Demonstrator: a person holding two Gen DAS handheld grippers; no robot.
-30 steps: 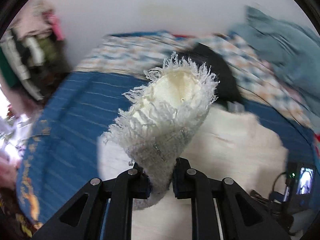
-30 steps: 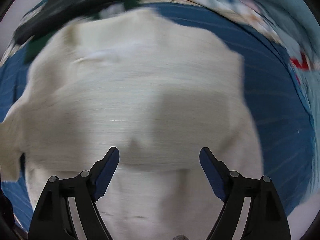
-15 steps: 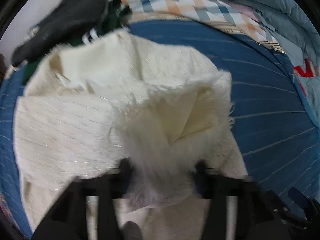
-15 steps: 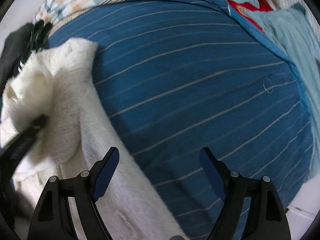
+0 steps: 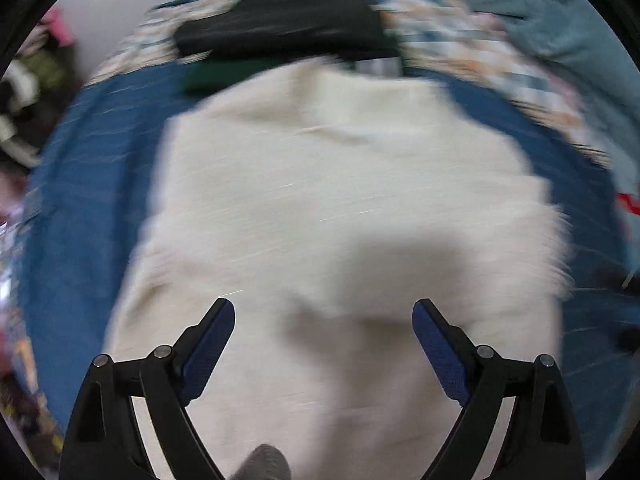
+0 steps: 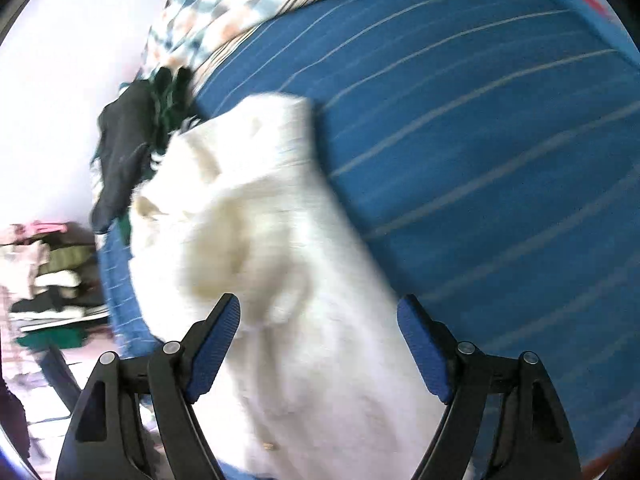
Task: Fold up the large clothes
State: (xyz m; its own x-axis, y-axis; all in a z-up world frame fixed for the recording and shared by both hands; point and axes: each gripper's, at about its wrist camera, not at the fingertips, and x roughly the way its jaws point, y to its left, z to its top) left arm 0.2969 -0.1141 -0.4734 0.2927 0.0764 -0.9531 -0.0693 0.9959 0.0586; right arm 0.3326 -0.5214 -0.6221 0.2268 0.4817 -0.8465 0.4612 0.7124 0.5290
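Cream fuzzy garment: large, shaggy-edged, lying spread on a blue striped bedcover; the left wrist view shows it as a broad, roughly flat pale shape, blurred; the right wrist view shows it bunched in soft folds along the bedcover's left side, reaching down between the fingers. Left gripper: jaws spread wide, blue-padded fingers holding nothing, poised over the near part of the garment; contact with the cloth cannot be told. Right gripper: jaws likewise wide apart, nothing held, poised over the garment's near edge where it meets the bare bedcover. Dark garment pile: black and green pieces heaped at the far end of the cream garment, touching or just overlapping its far edge; seen also at the left in the right wrist view. Checked blanket: orange, blue and white, lying beyond the bedcover. Teal quilt: far right, beside the checked blanket. Stack of folded clothes: off the bed, against a pale wall.
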